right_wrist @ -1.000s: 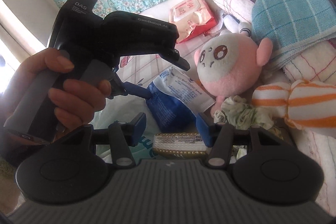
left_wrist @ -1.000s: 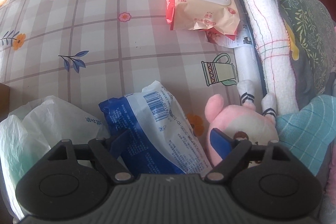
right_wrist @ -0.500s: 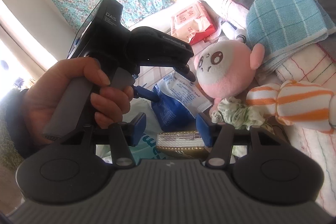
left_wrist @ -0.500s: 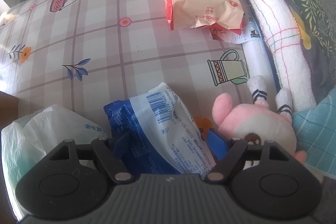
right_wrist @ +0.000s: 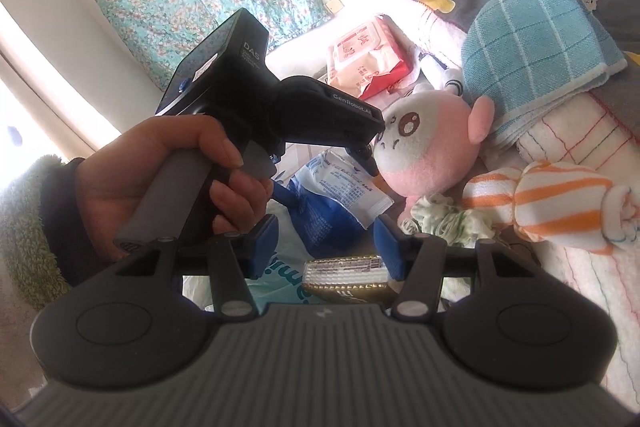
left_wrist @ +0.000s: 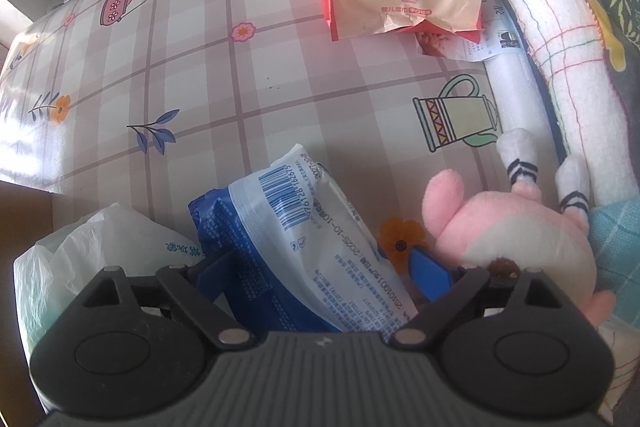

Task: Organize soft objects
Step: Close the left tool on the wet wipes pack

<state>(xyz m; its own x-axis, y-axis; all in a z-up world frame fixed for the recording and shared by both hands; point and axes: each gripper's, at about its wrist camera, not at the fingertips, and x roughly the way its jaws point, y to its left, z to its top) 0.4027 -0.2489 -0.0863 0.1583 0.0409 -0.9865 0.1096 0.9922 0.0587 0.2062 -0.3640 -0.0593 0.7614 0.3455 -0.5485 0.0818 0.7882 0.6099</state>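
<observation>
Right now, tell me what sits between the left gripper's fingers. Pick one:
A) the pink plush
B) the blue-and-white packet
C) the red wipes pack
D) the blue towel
B: in the left wrist view the blue-and-white packet lies between the left gripper's spread blue fingers, with the pink plush outside the right finger.

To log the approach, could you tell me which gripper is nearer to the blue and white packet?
Left. The left gripper has its open fingers on either side of the blue and white packet. The right gripper is open and hangs back, with the packet ahead of its fingertips.
</observation>
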